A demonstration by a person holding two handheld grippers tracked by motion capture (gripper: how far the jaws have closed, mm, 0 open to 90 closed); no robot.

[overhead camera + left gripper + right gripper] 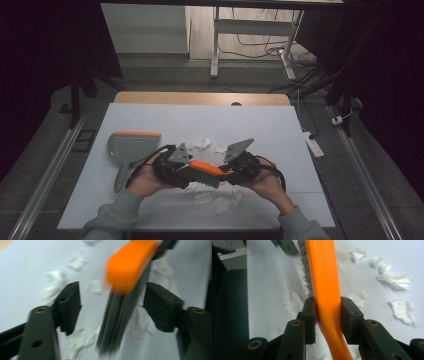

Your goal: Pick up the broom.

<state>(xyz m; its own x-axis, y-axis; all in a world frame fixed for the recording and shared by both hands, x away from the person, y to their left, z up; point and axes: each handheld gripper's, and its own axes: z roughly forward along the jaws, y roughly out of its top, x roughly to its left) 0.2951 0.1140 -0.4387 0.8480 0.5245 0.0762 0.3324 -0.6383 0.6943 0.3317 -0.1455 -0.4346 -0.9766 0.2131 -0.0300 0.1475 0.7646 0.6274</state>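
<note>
High view: one brush (206, 169) with an orange back and grey bristles is held above the near middle of the worktop (165, 120), between two grippers. One right gripper (234, 171) has its jaws clamped on the orange handle, as the right gripper view confirms, with a pad pressed to each side of the handle (325, 312). One left gripper (182, 172) sits at the bristle end; in the left gripper view its jaws stand wide, the brush (125, 297) hanging between them with a gap on both sides, touching neither pad. One grey dustpan (131, 147) with an orange edge lies on the left of the worktop, handle pointing near. White paper scraps (202, 145) lie in two loose groups, at least two pieces just beyond the grippers and about five more (216, 200) near the front edge; blur prevents a firm count. Worktop surface is a pale blue-grey sheet over a wooden top showing along the far edge. Beyond it, a dim room with grey floor, one white table frame (216, 45) and loose cables (260, 47) at far right.
</note>
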